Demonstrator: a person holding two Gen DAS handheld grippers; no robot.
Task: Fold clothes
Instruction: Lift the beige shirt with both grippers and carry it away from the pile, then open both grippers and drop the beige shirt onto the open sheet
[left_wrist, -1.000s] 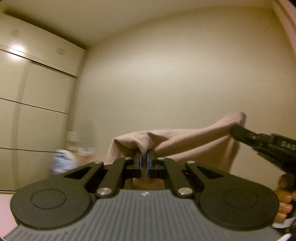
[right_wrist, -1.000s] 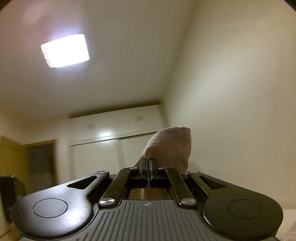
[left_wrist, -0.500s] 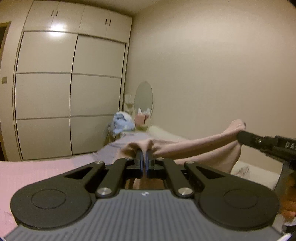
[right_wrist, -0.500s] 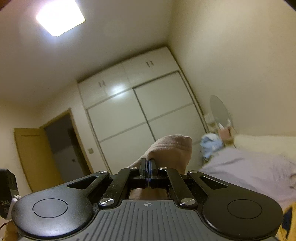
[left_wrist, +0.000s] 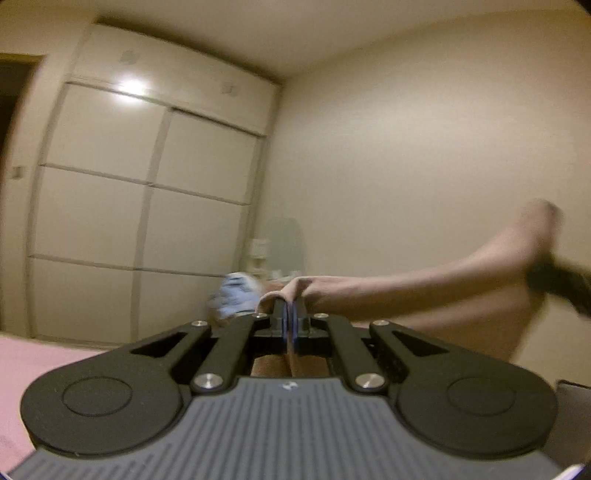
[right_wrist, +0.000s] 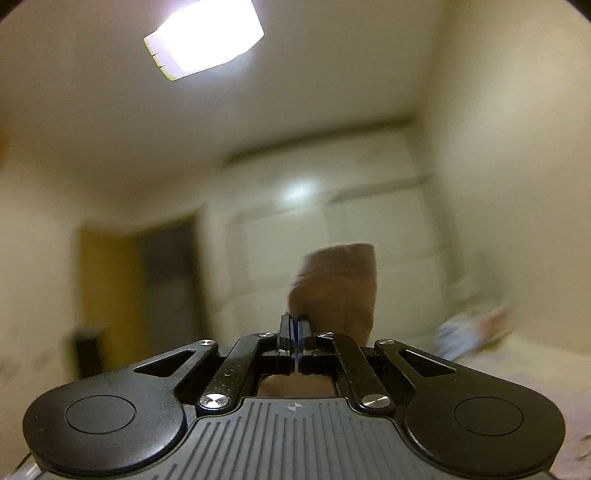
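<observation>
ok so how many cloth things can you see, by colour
pink-beige garment: 1, pinched by the left hand-held gripper and the right hand-held gripper
light blue cloth heap: 1, blurred
total: 2

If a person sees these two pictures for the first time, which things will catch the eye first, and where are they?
In the left wrist view, the pinkish-beige garment stretches in the air from the shut left gripper at bottom centre up to the right gripper at the right edge. In the right wrist view, the bright ceiling lamp glows at the top. White wardrobe doors fill the left wall, and a blurred blue cloth pile lies beside them.
</observation>
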